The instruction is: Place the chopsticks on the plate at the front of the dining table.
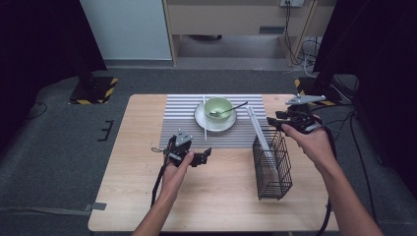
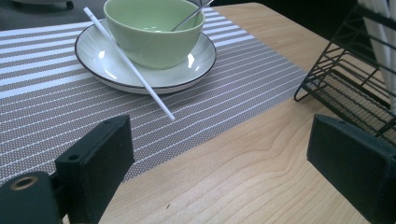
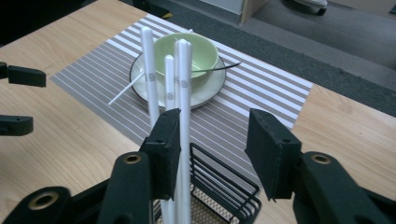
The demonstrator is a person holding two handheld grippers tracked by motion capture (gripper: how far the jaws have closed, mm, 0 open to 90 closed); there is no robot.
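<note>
Right gripper (image 3: pixel 212 154) hovers above the wire basket (image 1: pixel 272 164), jaws spread and pinching nothing; the white chopsticks (image 3: pixel 180 93) stand in the basket, beside its left jaw (not between them). Left gripper (image 2: pixel 219 168) hangs spread, empty. Risk: a sideways brush could tip the light basket.

Bowl (image 1: pixel 218 106) on plate (image 1: pixel 202 121); 3 chopsticks (image 1: pixel 259 132), seemingly, in basket (image 1: pixel 273 169).
</note>
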